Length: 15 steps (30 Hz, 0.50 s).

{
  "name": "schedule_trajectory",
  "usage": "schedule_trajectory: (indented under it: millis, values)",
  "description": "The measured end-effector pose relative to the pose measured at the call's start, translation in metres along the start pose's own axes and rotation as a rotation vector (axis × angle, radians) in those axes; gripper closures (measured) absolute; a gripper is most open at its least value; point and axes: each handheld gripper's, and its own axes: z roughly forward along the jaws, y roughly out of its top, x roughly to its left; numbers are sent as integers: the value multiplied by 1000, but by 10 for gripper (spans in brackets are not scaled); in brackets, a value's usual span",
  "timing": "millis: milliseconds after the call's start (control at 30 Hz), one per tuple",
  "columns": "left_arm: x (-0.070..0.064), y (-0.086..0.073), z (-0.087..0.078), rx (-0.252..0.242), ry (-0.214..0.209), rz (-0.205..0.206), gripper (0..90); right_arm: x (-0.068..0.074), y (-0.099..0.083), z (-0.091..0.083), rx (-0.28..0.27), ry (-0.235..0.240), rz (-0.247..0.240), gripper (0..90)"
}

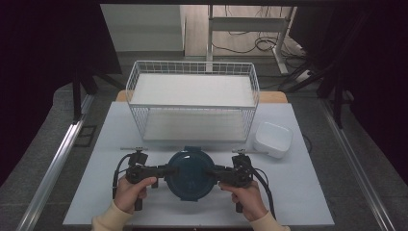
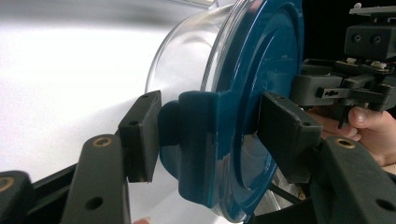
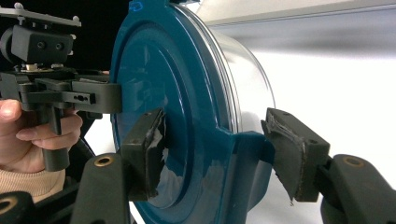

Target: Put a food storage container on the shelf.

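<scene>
White worktop, dark room. Our left gripper [image 1: 162,171] and right gripper [image 1: 217,173] each straddle a side clip of the bowl [image 1: 190,174] near the front edge, jaws spread, not yet pinching. We judge the grasp just begun; lifting remains. Beyond stand the rack [image 1: 192,98] and white box [image 1: 273,139]. Bowl's contents are hidden.

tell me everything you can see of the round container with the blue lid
The container is a round bowl of clear glass or plastic under a dark teal lid with raised rings and clip tabs at its rim. It sits upright near the table's front edge, lid on. The left hand-held gripper and the right hand-held gripper each straddle a side tab, pads close around it.
</scene>
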Motion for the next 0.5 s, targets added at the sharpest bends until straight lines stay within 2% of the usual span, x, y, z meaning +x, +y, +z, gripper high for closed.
schedule_trajectory:
  millis: [500]
  values:
    - [-8,4,-7,-19,6,25,419,6,5,-5,-12,11,-33,397]
